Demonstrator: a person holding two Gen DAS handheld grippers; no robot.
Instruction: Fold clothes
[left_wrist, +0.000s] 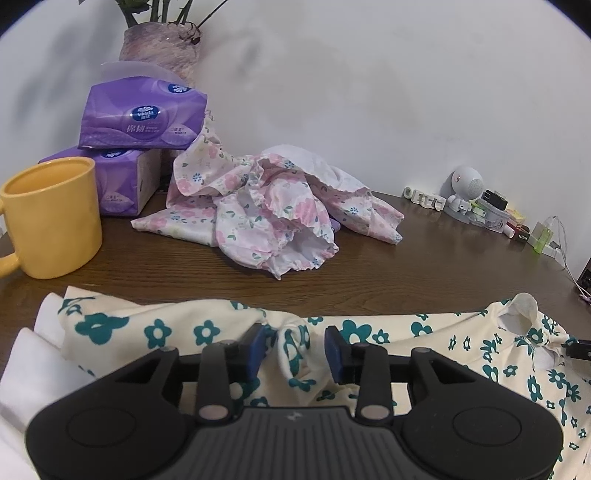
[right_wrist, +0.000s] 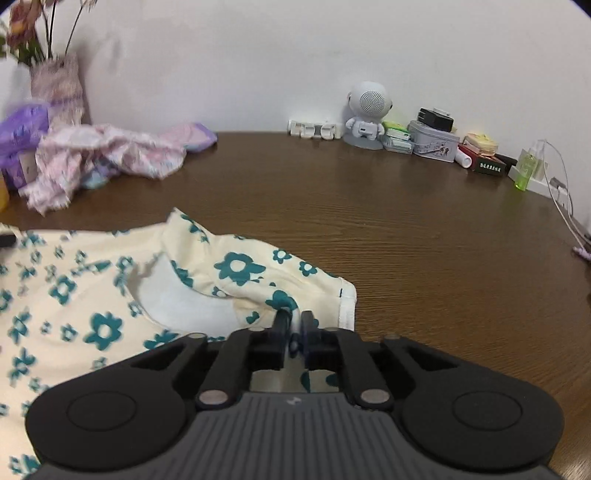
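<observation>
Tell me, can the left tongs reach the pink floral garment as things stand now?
Probably yes. The left tongs are open over the cream garment with teal flowers, holding nothing. Only bare brown table lies between them and the pink floral garment. The yellow mug stands off to the left.

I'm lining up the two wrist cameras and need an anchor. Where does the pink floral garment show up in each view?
Left wrist view: pink floral garment, crumpled at centre, on the table beyond the open left gripper.
Right wrist view: the same garment, blurred, at far left near the wall.
Shared landmark: white robot-shaped speaker against the wall.
</observation>
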